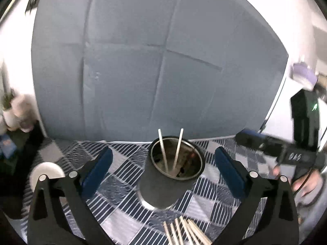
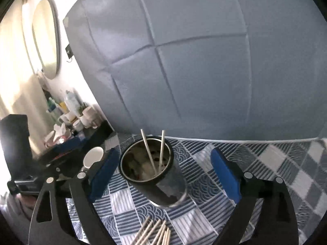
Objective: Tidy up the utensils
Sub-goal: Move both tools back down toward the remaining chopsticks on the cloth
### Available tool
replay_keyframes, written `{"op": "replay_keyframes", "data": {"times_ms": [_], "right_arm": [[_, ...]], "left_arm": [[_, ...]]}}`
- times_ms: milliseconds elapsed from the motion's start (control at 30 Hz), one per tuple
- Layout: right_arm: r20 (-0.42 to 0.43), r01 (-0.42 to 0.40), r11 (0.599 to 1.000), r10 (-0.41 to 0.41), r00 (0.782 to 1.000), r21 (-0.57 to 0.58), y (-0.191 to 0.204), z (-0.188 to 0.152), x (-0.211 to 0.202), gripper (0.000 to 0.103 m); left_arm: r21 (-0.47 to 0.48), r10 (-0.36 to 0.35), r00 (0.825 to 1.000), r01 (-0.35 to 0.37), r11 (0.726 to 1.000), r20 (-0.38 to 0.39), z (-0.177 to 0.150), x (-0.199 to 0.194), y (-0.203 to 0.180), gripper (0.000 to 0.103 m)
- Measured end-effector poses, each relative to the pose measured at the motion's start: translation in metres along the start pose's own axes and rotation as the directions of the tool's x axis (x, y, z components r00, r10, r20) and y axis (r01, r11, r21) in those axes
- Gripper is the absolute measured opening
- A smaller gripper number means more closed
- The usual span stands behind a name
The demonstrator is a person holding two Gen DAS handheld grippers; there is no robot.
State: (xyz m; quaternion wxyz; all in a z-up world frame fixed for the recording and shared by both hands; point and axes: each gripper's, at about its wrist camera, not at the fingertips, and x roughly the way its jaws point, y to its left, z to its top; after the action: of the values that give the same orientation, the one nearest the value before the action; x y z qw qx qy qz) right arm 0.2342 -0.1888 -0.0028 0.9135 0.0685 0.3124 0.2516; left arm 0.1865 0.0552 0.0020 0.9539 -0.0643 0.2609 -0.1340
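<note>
Nearest the cameras: loose chopsticks [image 1: 184, 232] piled on the patterned bedspread [image 1: 126, 175].
Left hand-held gripper [image 1: 163, 163]: jaws wide, nothing between the pads.
Right hand-held gripper [image 2: 165, 167]: jaws wide, empty.
Middle: metal cup [image 1: 173, 167] upright, two chopsticks [image 1: 163, 149] leaning inside.
Beyond: grey padded headboard [image 1: 153, 61].

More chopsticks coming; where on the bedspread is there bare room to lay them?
Free: bedspread right of the metal holder, toward the headboard. Crowded: loose chopsticks before it, white cup left.
</note>
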Motion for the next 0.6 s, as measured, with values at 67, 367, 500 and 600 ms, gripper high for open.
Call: {"op": "replay_keyframes", "data": {"times_ms": [67,367,500,600], "right_arm": [[-0.009,0.003,1.0,-0.003,1.0,-0.013,0.003,0.0,-0.012,0.09],[-0.102,0.078,0.997,-0.077,0.992,0.011,0.003,-0.056,-0.045,0.093],[-0.236,0.13,0.991,-0.117,0.965,0.043,-0.01,-0.114,-0.033,0.093],[-0.307,0.137,0.99,-0.118,0.944,0.041,-0.013,-0.149,-0.024,0.093]], "left_arm": [[0.024,0.029,1.0,-0.029,0.999,-0.007,-0.001,-0.011,-0.005,0.097],[0.029,0.097,0.989,-0.094,0.995,-0.116,-0.037,-0.026,-0.013,0.097],[-0.014,0.104,0.972,-0.109,0.994,-0.212,-0.072,-0.017,-0.009,0.097],[-0.017,0.115,0.952,-0.125,0.992,-0.283,-0.105,-0.007,-0.01,0.097]]}}
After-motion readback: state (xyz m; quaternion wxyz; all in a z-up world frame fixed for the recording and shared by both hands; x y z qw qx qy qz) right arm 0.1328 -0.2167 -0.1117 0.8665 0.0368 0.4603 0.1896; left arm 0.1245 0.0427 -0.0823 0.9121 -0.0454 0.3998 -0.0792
